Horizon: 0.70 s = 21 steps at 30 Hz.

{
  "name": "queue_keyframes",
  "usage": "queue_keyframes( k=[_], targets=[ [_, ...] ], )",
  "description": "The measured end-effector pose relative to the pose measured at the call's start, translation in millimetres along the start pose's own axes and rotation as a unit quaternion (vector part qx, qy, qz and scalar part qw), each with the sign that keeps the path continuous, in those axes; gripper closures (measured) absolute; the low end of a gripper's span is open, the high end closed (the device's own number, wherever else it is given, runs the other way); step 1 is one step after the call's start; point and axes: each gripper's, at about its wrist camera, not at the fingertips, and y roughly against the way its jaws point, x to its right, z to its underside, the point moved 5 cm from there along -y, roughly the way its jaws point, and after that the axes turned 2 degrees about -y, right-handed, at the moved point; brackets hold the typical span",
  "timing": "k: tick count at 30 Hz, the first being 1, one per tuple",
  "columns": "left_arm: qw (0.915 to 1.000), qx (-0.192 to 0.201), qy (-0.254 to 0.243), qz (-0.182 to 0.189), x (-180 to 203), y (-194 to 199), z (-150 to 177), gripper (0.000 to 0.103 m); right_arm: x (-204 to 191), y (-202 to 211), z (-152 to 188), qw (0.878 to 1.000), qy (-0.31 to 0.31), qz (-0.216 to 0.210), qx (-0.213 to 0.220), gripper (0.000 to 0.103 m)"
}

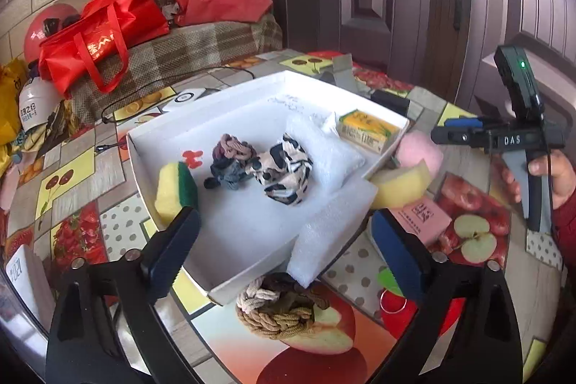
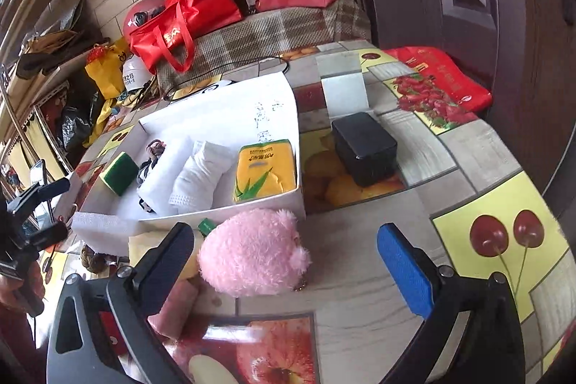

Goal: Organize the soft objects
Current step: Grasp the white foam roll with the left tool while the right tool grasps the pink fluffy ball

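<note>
Left wrist view: the left hand-held gripper [image 1: 286, 242] hangs wide and empty over the white box [image 1: 180, 117] on the counter [image 1: 478, 305], a foam sheet [image 1: 329, 225] draped across the box's near rim. The right hand-held gripper [image 2: 286, 261] gapes wide too, the pink plush toy [image 2: 252, 251] lying unpinched between its fingers, just outside the box.

Lighting: bright, even, soft shadows. Glare: glossy tablecloth [image 2: 360, 312] near its front edge. Focus: sharp centrally. Distortion: strong fisheye bending, dark vignette at all corners.
</note>
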Motion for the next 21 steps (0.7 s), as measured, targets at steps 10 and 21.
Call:
queue_keyframes(
  k=[10,21],
  targets=[
    [0.9994,-0.022,-0.022,0.013,22.8,-30.1,0.1,0.029,-13.0,-36.9,16.6,0.998,0.016,-0.007,-0.061,0.031],
    [0.999,0.012,-0.033,0.028,31.2,-12.3,-5.4,0.069,-5.0,-16.3,11.5,0.999,-0.005,-0.027,-0.022,0.04]
  ],
)
